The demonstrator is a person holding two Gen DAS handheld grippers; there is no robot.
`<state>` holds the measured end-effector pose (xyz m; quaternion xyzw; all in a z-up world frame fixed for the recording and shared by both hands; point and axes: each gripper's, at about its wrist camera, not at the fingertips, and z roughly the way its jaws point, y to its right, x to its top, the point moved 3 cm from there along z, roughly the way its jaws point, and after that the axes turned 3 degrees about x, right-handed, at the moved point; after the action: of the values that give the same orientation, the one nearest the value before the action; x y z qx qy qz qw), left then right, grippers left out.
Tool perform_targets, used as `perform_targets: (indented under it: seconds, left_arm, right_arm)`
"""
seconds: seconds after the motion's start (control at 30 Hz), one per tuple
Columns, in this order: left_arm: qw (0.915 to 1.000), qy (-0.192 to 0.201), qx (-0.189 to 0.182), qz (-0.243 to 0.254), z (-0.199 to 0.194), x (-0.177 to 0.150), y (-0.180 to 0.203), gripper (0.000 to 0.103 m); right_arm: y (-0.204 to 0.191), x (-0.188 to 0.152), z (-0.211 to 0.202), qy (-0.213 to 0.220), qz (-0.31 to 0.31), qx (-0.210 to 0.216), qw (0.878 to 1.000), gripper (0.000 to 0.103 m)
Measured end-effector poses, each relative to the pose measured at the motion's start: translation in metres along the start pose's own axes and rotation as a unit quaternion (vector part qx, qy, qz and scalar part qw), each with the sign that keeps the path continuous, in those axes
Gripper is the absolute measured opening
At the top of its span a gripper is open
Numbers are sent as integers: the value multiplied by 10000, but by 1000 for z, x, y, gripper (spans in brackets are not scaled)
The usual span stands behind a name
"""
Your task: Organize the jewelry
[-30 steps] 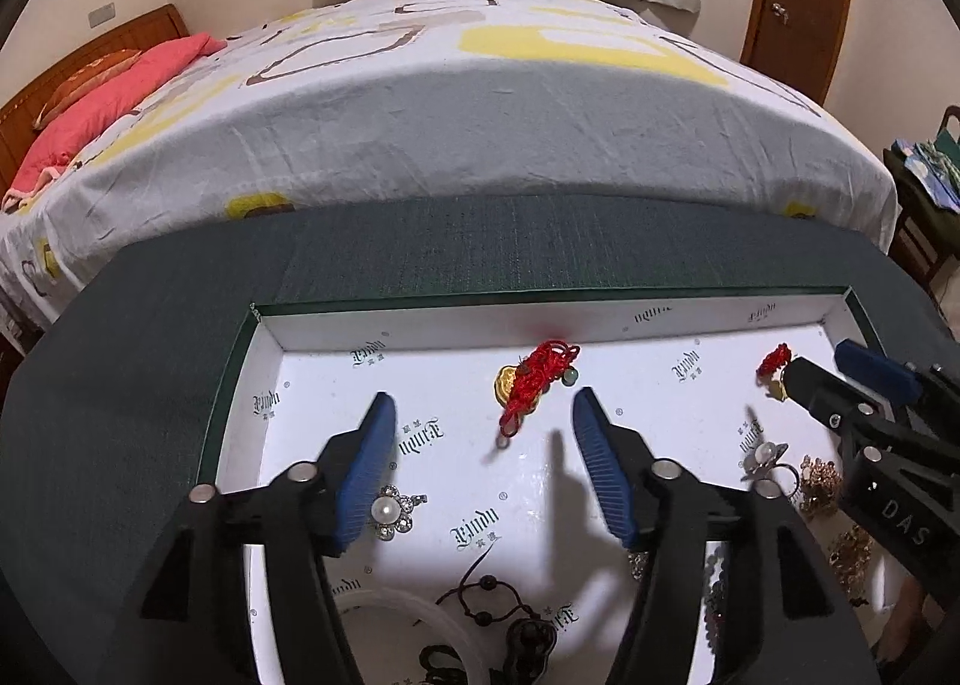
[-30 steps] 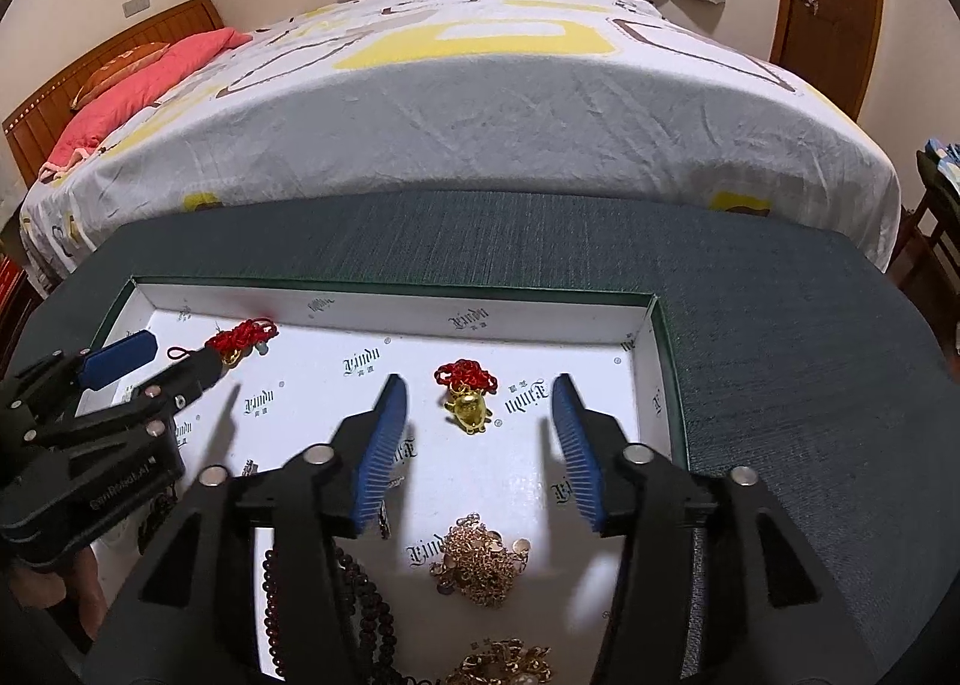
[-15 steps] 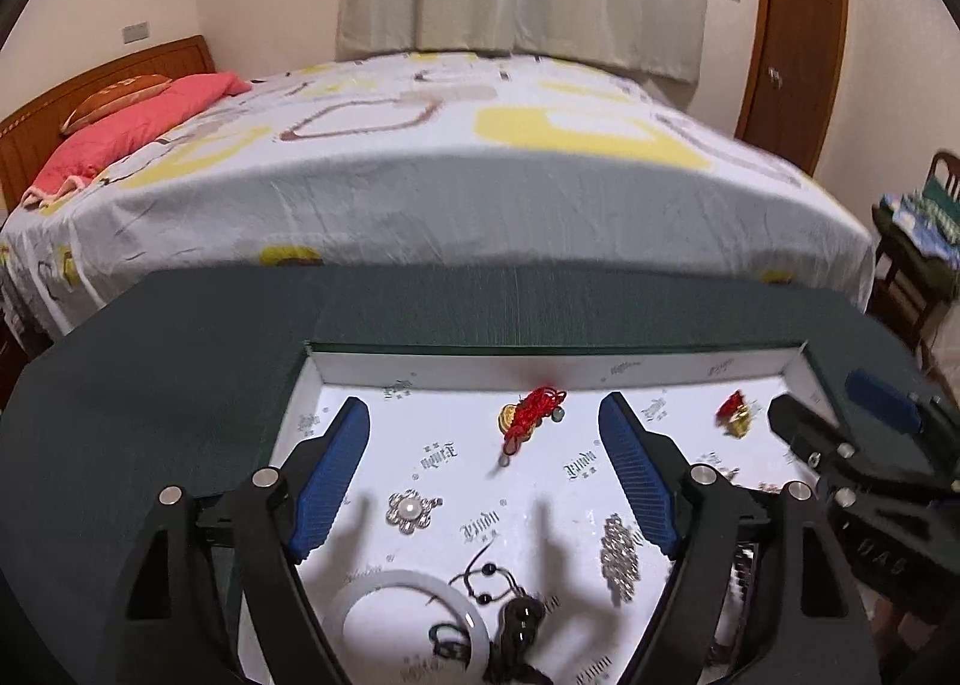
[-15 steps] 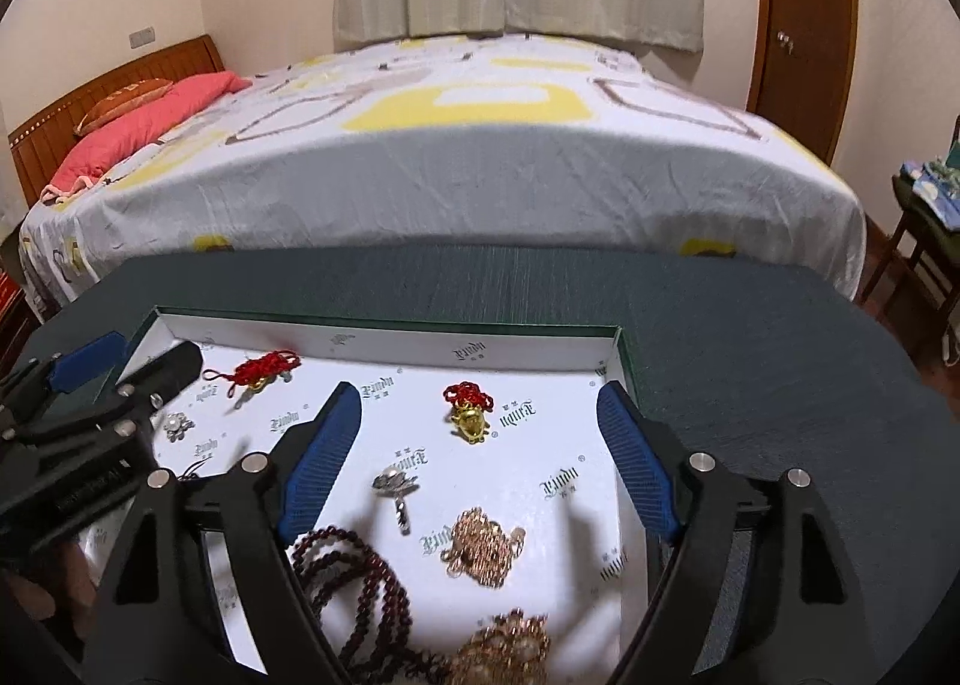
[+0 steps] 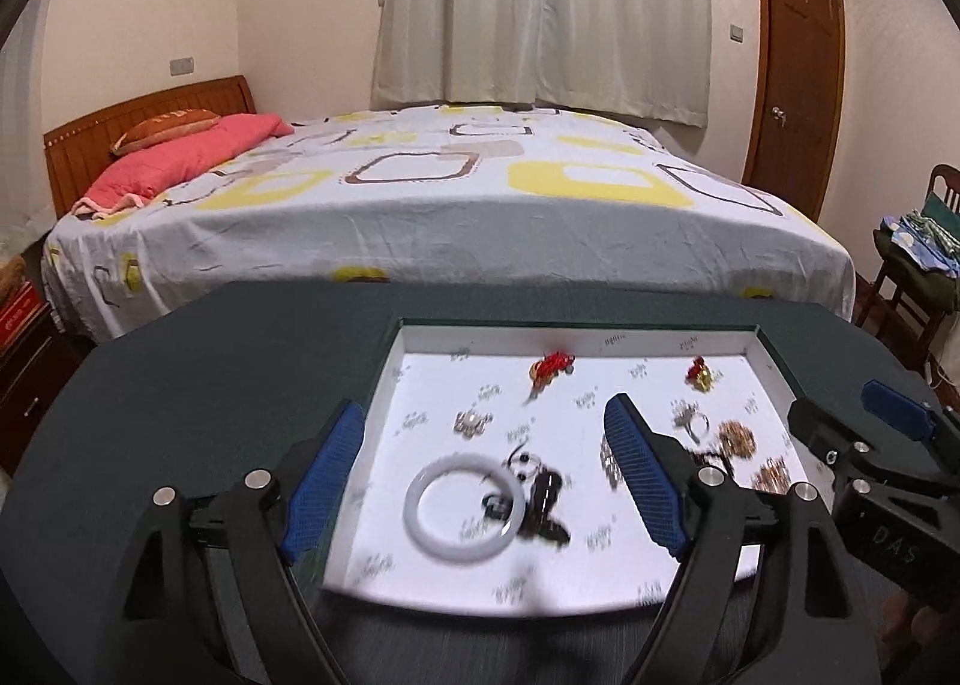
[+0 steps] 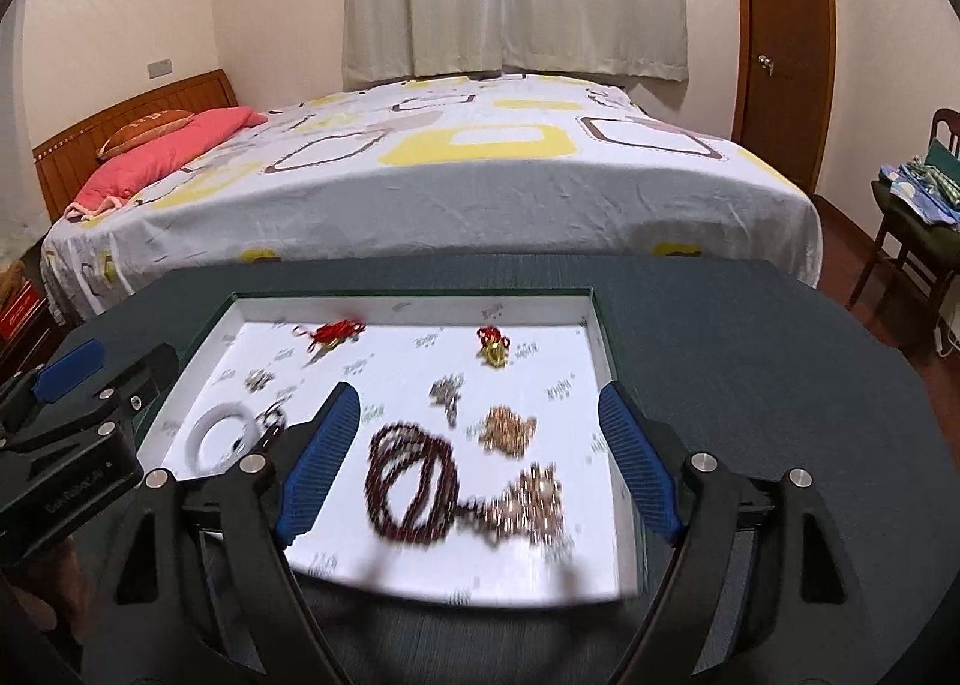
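A white-lined tray with a green rim (image 5: 576, 325) (image 6: 414, 295) lies on the dark table. At its far end lie two red-knot gold charms (image 5: 552, 367) (image 5: 699, 373). Nearer are a pearl brooch (image 5: 472, 421), a white bangle (image 5: 459, 511), a dark red bead bracelet (image 6: 414, 481) and gold chains (image 6: 510, 427). My left gripper (image 5: 485, 406) hangs above the tray's left half, its jaws opening with nothing between them. My right gripper (image 6: 479, 392) stands open and empty over the right half. Each shows at the other view's edge: the right gripper (image 5: 833, 398), the left gripper (image 6: 133, 352).
The tray sits on a dark green round table (image 6: 750, 355). Beyond it stands a bed (image 5: 450, 217) with a pink pillow. A chair with clothes (image 5: 918, 265) is at the right, a wooden door (image 5: 798, 73) behind it, a nightstand (image 5: 24, 361) at the left.
Both grippers have drawn back and up from the tray's far end and their jaws have spread wide. The two red charms stay lying in the tray.
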<state>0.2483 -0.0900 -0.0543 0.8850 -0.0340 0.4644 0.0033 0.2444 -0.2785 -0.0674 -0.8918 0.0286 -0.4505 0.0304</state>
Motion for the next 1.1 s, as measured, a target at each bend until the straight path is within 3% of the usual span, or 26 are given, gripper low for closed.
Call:
perform_targets:
  seconds: [0.33,0.73,1.1]
  left_arm:
    - [9999,88,99,-29,-63,-21,-12,80]
    - [9983,469,307,-126,-151,-31,-25,82]
    - [9970,598,321,-379,-188,-37,-39,83]
  right_arm:
    - [-13,-19,-75,279,-115,92,9995,81]
    - [-17,-26,-168,804,-293,42,9963,86]
    - [-17,-34,-201,951,-301,74,9950,86]
